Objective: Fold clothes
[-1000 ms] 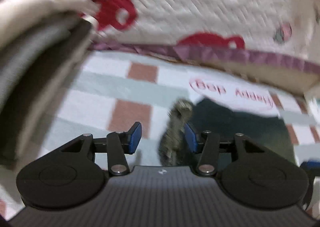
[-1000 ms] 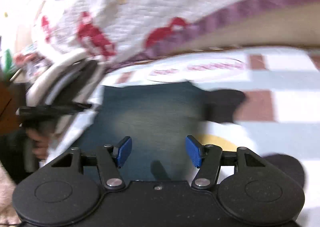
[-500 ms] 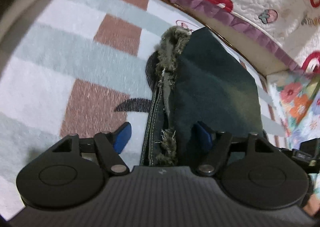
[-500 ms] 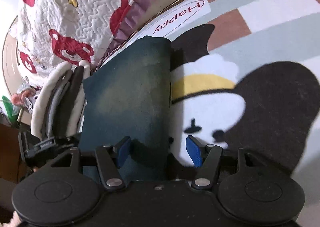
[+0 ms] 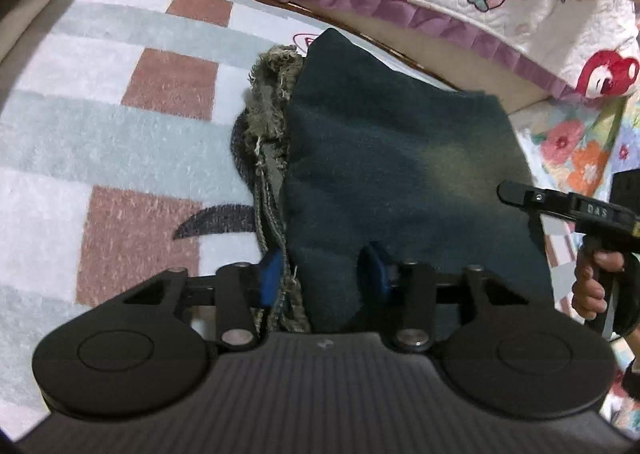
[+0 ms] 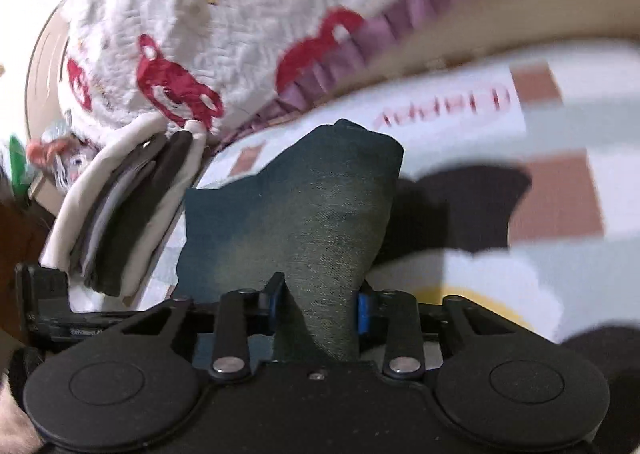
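One dark blue folded denim garment (image 5: 400,173) is lying on a checked rug (image 5: 120,141). Left claw (image 5: 324,274) and right claw (image 6: 318,304) are each pinching its near edge. "DAS" is showing on the right tool.

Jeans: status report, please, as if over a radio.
Left gripper shut on jeans, frayed hem end. Right gripper shut on jeans, other end. Clothes stack lies alongside, apart.
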`<state>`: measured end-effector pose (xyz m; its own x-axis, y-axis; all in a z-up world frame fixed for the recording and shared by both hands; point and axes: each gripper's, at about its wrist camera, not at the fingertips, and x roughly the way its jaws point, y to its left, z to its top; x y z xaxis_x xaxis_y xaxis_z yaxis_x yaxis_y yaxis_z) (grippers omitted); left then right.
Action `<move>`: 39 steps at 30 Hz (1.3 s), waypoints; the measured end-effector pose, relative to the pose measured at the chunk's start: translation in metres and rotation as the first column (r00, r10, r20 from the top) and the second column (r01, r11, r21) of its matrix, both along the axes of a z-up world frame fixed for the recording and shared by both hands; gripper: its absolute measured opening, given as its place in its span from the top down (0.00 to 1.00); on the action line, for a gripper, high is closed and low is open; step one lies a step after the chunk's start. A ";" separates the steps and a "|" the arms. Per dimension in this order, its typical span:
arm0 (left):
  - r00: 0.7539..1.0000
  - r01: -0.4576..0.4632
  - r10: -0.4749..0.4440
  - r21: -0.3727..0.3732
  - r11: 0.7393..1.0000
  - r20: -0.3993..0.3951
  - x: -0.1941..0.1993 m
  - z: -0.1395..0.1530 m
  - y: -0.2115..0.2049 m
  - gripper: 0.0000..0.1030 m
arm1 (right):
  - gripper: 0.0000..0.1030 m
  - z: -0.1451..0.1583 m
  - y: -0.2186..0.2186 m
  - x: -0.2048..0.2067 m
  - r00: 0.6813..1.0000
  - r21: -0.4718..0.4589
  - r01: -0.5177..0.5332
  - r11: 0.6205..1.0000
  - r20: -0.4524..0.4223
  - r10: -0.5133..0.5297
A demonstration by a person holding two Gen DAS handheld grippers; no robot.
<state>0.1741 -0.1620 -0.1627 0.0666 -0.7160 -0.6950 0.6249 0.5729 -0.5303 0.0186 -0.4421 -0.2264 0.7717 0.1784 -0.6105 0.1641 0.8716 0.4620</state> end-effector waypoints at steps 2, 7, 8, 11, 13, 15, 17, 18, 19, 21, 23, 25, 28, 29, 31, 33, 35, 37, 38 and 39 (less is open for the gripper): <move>1.000 -0.011 0.011 -0.015 1.000 -0.023 0.002 -0.001 0.000 0.63 | 0.63 0.018 0.012 0.001 1.000 -0.116 -0.019 0.993 0.010 0.021; 1.000 0.002 -0.002 0.006 1.000 -0.002 0.000 0.001 -0.011 0.57 | 0.61 0.006 -0.003 0.004 0.998 -0.102 0.008 0.995 -0.059 -0.014; 0.999 -0.007 0.007 -0.001 1.000 -0.031 0.002 -0.001 -0.011 0.55 | 0.60 -0.001 -0.009 0.001 0.997 -0.069 0.027 0.997 -0.070 -0.032; 0.989 -0.041 0.035 -0.040 0.998 -0.145 0.014 -0.009 -0.007 0.50 | 0.54 -0.012 -0.027 -0.015 0.988 0.088 0.122 0.989 -0.103 -0.113; 0.984 -0.045 0.035 -0.055 0.997 -0.177 0.018 -0.011 -0.006 0.49 | 0.53 -0.021 -0.035 -0.029 0.976 0.226 0.188 0.956 -0.149 -0.156; 0.982 -0.035 0.023 -0.061 0.998 -0.186 0.018 -0.012 -0.008 0.44 | 0.53 -0.032 -0.038 -0.048 0.972 0.340 0.212 0.916 -0.169 -0.163; 0.985 -0.015 0.004 -0.058 0.998 -0.174 0.017 -0.011 -0.013 0.46 | 0.50 -0.043 -0.034 -0.061 0.972 0.391 0.209 0.897 -0.188 -0.144; 0.993 0.009 -0.013 -0.033 0.999 -0.118 0.012 -0.006 -0.017 0.57 | 0.47 -0.047 -0.032 -0.065 0.972 0.413 0.207 0.887 -0.191 -0.138; 0.998 0.036 -0.036 -0.006 0.999 -0.053 0.006 0.000 -0.022 0.59 | 0.46 -0.050 -0.030 -0.068 0.972 0.435 0.208 0.876 -0.191 -0.136; 0.989 0.100 -0.104 0.044 0.994 0.109 -0.012 0.013 -0.030 0.64 | 0.45 -0.054 -0.025 -0.072 0.973 0.462 0.208 0.862 -0.190 -0.133; 0.988 0.091 -0.098 0.060 0.994 0.123 -0.015 0.014 -0.033 0.64 | 0.41 -0.052 -0.022 -0.067 0.974 0.442 0.195 0.875 -0.190 -0.121; 0.995 0.077 -0.079 0.034 0.996 0.061 -0.006 0.007 -0.030 0.64 | 0.38 -0.047 -0.018 -0.061 0.978 0.402 0.160 0.902 -0.187 -0.091; 0.994 0.039 -0.041 -0.029 0.999 -0.096 0.013 -0.009 -0.024 0.59 | 0.33 -0.046 -0.017 -0.053 0.982 0.394 0.146 0.907 -0.170 -0.085; 0.987 0.020 -0.028 -0.053 0.998 -0.156 0.018 -0.016 -0.022 0.56 | 0.33 -0.046 -0.017 -0.050 0.984 0.387 0.143 0.911 -0.158 -0.088; 0.965 -0.014 -0.011 -0.094 0.996 -0.261 0.029 -0.029 -0.020 0.54 | 0.31 -0.044 -0.018 -0.046 0.986 0.374 0.138 0.917 -0.135 -0.093; 0.966 0.002 -0.029 -0.104 0.995 -0.257 0.026 -0.031 -0.028 0.45 | 0.31 -0.043 -0.019 -0.041 0.989 0.360 0.133 0.924 -0.112 -0.098; 0.987 0.074 -0.086 -0.086 0.994 -0.139 0.010 -0.023 -0.040 0.33 | 0.33 -0.042 -0.020 -0.036 0.991 0.346 0.128 0.930 -0.089 -0.103; 0.989 0.143 -0.145 -0.060 0.988 -0.021 -0.007 -0.014 -0.053 0.34 | 0.52 -0.040 -0.021 -0.031 0.992 0.331 0.123 0.935 -0.065 -0.107; 0.985 0.171 -0.169 -0.049 0.984 0.034 -0.015 -0.009 -0.057 0.50 | 0.55 -0.039 -0.021 -0.029 0.993 0.324 0.121 0.938 -0.053 -0.109; 0.981 0.180 -0.176 -0.052 0.982 0.079 -0.022 -0.002 -0.057 0.61 | 0.64 -0.039 -0.022 -0.027 0.993 0.317 0.119 0.941 -0.042 -0.111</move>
